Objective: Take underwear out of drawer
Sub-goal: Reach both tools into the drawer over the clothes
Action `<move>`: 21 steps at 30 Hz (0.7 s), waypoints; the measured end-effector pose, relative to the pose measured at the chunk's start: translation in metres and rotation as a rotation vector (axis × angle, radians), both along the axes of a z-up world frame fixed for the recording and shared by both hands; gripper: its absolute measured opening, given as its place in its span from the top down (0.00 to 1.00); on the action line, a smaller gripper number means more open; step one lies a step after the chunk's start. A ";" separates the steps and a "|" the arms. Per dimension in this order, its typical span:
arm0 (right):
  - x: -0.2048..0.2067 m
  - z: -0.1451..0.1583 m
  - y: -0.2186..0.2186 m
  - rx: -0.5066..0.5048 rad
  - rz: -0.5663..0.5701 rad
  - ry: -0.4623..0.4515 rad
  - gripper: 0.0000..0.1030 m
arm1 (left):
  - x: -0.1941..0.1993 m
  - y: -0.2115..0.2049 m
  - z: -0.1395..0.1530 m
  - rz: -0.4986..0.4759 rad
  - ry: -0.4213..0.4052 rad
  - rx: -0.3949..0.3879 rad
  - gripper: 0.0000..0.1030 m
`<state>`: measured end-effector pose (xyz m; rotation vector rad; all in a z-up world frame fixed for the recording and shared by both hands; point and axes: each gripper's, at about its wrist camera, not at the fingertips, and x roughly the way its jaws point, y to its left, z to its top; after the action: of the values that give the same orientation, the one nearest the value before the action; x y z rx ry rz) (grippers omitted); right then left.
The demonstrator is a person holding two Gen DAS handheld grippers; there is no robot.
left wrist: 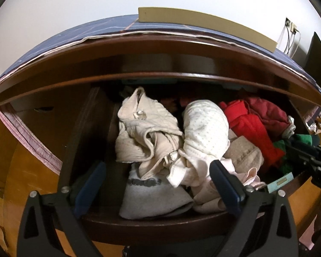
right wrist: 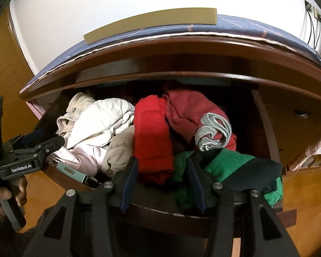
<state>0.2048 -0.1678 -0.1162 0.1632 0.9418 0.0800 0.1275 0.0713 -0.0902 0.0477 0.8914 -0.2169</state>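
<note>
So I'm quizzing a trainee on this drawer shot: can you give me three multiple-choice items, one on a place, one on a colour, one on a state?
1. Where in the open dark wooden drawer does the green and black striped garment lie?
A. front right corner
B. back left corner
C. outside on the floor

2. What colour is the folded cloth in the middle of the drawer?
A. blue
B. bright red
C. yellow

3. How does the left gripper stand?
A. shut on a sock
B. open, holding nothing
C. out of view

Answers: 1 A, it sits at the front right, by the right gripper. 2 B, plainly red beside the cream dotted garment. 3 B, its blue pads are spread wide above the pale clothes.
</note>
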 end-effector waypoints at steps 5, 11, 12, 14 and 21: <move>-0.023 0.000 0.006 0.011 0.012 0.005 0.45 | -0.001 0.008 -0.002 -0.016 0.011 -0.003 0.03; -0.030 -0.002 0.007 0.029 0.024 0.024 0.42 | 0.007 0.013 -0.008 0.009 0.017 0.026 0.03; -0.028 -0.002 0.006 0.029 0.025 0.026 0.42 | 0.008 0.011 -0.007 0.014 0.016 0.027 0.03; -0.027 -0.001 0.005 0.028 0.025 0.025 0.42 | 0.005 0.006 -0.004 0.023 0.013 0.030 0.03; -0.024 -0.001 0.007 0.030 0.027 0.024 0.42 | -0.005 0.009 -0.008 0.004 0.025 0.019 0.03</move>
<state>0.1813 -0.1607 -0.1171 0.1802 0.9668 0.1172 0.1225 0.0806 -0.0983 0.0608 0.9184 -0.2057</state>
